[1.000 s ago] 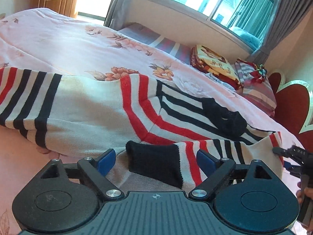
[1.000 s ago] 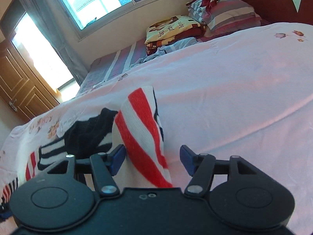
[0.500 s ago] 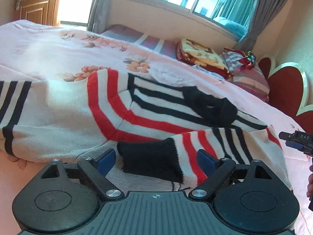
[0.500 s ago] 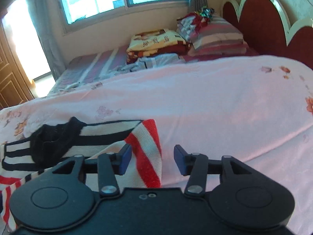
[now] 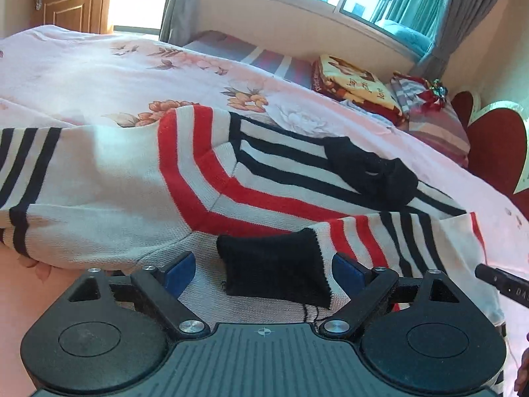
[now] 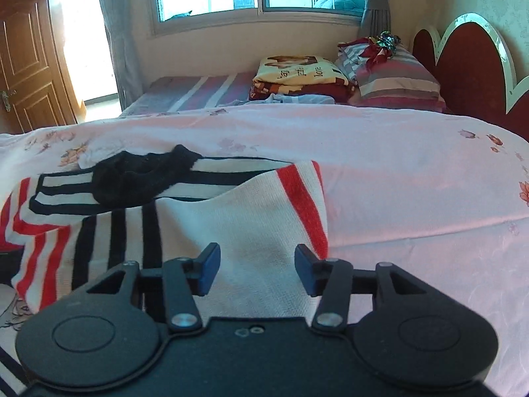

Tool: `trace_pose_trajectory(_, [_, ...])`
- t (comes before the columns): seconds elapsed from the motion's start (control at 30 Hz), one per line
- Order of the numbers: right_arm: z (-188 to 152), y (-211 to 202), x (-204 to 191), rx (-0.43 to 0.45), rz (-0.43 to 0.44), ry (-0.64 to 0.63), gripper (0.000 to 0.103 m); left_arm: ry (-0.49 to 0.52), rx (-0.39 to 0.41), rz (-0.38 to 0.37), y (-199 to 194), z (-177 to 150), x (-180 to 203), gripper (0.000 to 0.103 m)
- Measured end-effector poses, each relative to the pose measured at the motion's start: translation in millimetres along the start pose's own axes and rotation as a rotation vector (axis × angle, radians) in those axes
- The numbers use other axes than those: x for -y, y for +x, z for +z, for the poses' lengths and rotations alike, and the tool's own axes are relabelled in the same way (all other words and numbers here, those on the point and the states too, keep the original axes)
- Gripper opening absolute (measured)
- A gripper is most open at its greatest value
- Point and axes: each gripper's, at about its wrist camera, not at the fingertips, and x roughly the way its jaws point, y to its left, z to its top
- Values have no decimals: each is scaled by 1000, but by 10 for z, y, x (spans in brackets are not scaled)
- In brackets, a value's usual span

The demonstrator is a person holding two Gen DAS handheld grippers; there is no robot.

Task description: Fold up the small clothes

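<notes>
While both grippers stand wide with nothing between their fingers, a striped knit sweater (image 5: 139,178) lies spread across the pink floral bedspread (image 5: 99,66), one sleeve folded in over the body. The left gripper (image 5: 264,269) hovers low over that sleeve's black cuff (image 5: 274,264), its blue pads flanking the cuff without touching it. The right gripper (image 6: 256,268) hangs over the white panel at the sweater's far edge, near the red stripe (image 6: 304,205), equally empty-handed. A second black cuff (image 6: 139,175) sits bunched on the chest stripes.

Trouble from here likely starts with the knit itself (loose, stretchy, quick to slide on a soft quilt). A pinch taken too shallow could catch only the top layer, so the sleeve peels off the body and the fold comes undone. A pinch too deep risks gathering bedspread along with wool, dragging the whole garment askew. Uneven lifting by the two hands would skew the next fold line. Whether the near sleeve lies flat beneath the left gripper's body is hard to judge, since the housing hides it.
</notes>
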Motion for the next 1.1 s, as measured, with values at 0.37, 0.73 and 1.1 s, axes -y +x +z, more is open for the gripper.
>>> trace_pose_trajectory(0.37, [-100, -163, -574, -13, 95, -105, 60, -120, -41, 54, -401, -3, -509, 89])
trace_pose_trajectory(0.73, [-29, 164, -1848, -51, 230, -164, 64, -454, 41, 219, -806, -194, -2096, 89])
trace_pose_trajectory(1.1, [-164, 447, -2179, -114, 119, -113, 102, -594, 137, 158, -409, 3, -2990, 60])
